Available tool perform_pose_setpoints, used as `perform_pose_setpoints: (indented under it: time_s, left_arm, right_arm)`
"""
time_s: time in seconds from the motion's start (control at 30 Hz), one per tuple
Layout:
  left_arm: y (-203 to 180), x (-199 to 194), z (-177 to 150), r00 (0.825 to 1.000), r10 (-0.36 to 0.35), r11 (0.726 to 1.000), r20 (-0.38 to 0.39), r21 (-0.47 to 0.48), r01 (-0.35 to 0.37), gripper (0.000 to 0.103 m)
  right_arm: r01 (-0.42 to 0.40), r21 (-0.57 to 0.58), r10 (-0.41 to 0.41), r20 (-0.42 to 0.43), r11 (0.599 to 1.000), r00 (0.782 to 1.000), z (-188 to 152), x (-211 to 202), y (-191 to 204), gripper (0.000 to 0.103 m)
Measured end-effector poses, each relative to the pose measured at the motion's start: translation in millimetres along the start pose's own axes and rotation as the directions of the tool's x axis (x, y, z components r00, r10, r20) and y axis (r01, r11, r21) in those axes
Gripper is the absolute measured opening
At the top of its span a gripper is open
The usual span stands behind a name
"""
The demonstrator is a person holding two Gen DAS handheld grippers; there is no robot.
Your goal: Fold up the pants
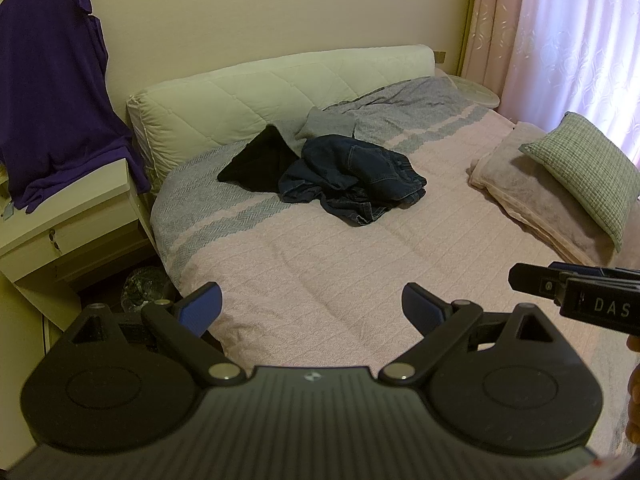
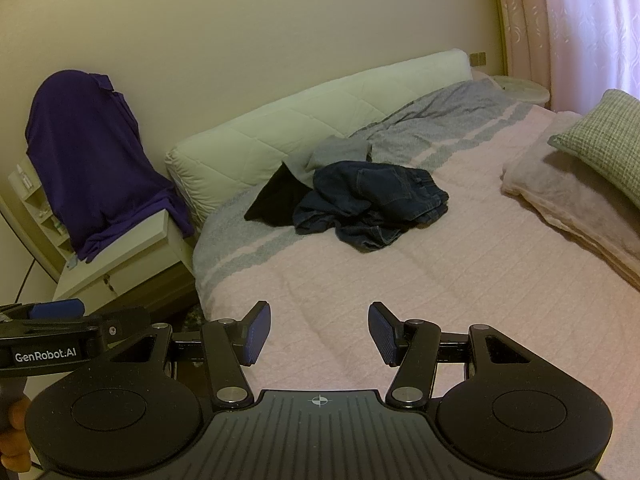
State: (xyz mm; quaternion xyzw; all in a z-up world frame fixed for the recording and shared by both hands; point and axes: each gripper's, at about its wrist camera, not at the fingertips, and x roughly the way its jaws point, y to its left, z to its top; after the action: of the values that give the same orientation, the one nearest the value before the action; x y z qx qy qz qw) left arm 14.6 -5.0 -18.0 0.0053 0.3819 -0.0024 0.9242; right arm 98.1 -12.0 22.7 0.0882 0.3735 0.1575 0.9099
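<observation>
Clearly soft, limp jeans heaped mid-frame want our waistband grip, left tongs wide, right tongs half-open, both empty.

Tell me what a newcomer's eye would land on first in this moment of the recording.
Probably the crumpled dark jeans heaped mid-bed on the pink bedspread, with a black cloth touching their left side. Next, the purple shirt draped over something on the white nightstand at far left. Low in each view, the left gripper and right gripper hang over the near bedspread, jaws open and empty.
</observation>
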Motion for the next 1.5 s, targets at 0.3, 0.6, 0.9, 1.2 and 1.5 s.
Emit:
perform_pose_setpoints:
  time_s: [0.3,0.6,0.9,1.2,1.5]
  left_arm:
    - [2,7,1,1.000,0.004,1.000,-0.020,-0.006,-0.005,0.095]
    - [4,27,13,0.999,-0.016,1.000,-0.051,0.007,0.016,0.095]
    - [8,76,38,0.993,-0.065,0.997,-0.098,0.039,0.069,0.095]
    - [29,178,81,0.974,-0.120,0.986,-0.194,0.090,0.139,0.095]
    - [58,294,145,0.967,-0.154,0.971,-0.205,0.148,0.187,0.094]
  right_arm:
    - [-0.003,0.008,0.003,-0.011,1.000,1.000,2,6,-6,0.052]
    - [0.018,0.040,-0.017,-0.025,0.999,1.000,5,16,-15,0.052]
    - [0.081,0.119,-0.076,-0.048,0.990,0.996,18,45,-33,0.052]
    - [0.143,0.236,-0.122,-0.102,0.961,0.987,47,121,-59,0.052]
    - [0.146,0.382,-0.116,-0.100,0.913,0.988,87,215,-97,0.052]
